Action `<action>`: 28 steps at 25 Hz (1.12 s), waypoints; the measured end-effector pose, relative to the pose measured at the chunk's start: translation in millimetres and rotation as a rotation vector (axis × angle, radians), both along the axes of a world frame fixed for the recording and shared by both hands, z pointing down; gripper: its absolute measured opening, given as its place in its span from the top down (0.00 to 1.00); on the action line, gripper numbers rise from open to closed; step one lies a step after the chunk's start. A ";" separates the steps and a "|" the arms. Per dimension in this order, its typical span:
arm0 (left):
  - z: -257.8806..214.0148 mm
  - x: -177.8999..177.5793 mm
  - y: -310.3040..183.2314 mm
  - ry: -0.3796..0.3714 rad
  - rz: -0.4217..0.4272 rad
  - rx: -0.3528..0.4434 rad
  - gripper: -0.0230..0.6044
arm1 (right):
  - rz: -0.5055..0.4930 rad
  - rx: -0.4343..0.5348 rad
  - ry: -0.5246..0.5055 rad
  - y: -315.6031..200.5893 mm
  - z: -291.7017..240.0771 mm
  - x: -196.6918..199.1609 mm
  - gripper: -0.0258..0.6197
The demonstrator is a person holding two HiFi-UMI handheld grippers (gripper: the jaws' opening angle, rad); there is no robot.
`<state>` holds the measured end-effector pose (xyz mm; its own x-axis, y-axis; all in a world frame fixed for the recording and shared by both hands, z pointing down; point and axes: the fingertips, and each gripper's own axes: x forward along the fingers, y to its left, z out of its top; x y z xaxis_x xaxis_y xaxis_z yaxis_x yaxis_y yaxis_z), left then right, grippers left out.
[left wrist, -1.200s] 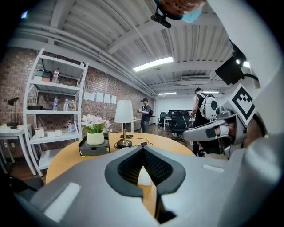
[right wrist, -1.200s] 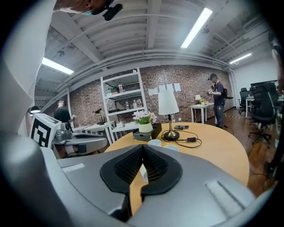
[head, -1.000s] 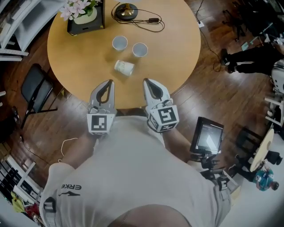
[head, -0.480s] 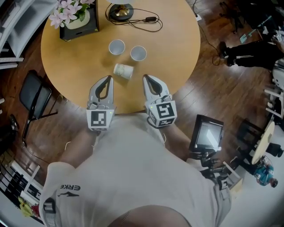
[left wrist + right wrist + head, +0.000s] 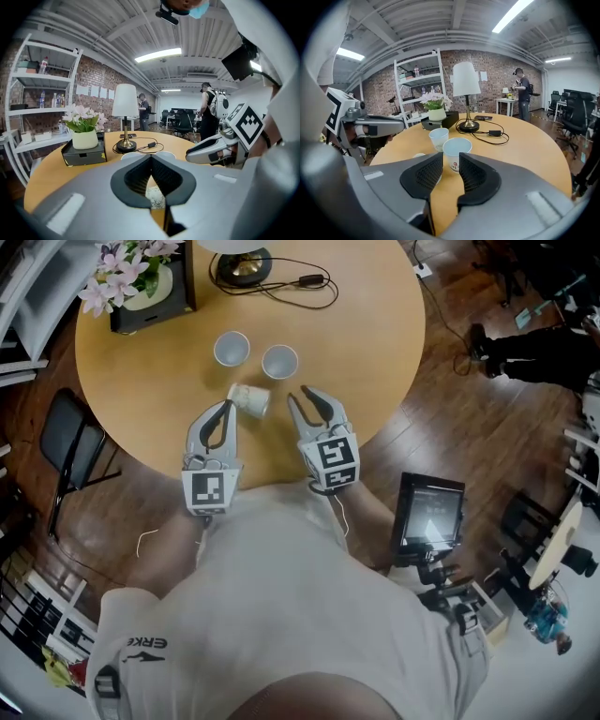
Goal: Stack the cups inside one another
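Right gripper (image 5: 307, 396), empty, is opening narrowly just right of the tipped paper cup (image 5: 249, 400); left gripper (image 5: 228, 409), jaws together just left of it, is risking knocking it rolling.

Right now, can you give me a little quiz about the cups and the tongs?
1. How many cups are on the table?
2. The cup nearest the left tongs is: A upright, B lying on its side, C stacked inside another.
3. True or false: the left tongs are shut.
Key: 1. three; 2. B; 3. true.
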<state>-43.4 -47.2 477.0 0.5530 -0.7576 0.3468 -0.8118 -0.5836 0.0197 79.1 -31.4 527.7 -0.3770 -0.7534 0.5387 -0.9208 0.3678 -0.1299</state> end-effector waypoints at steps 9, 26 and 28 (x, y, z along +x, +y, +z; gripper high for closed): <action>34.8 9.1 -5.1 -0.058 -0.015 -0.077 0.96 | -0.130 -0.115 0.070 -26.9 70.4 1.4 0.51; 62.4 3.0 -15.8 -0.096 -0.051 -0.136 0.96 | -0.310 -0.158 0.191 -51.7 115.1 -24.6 0.41; 62.9 4.6 -14.4 -0.102 -0.045 -0.133 0.96 | -0.312 -0.160 0.191 -51.4 114.8 -24.5 0.40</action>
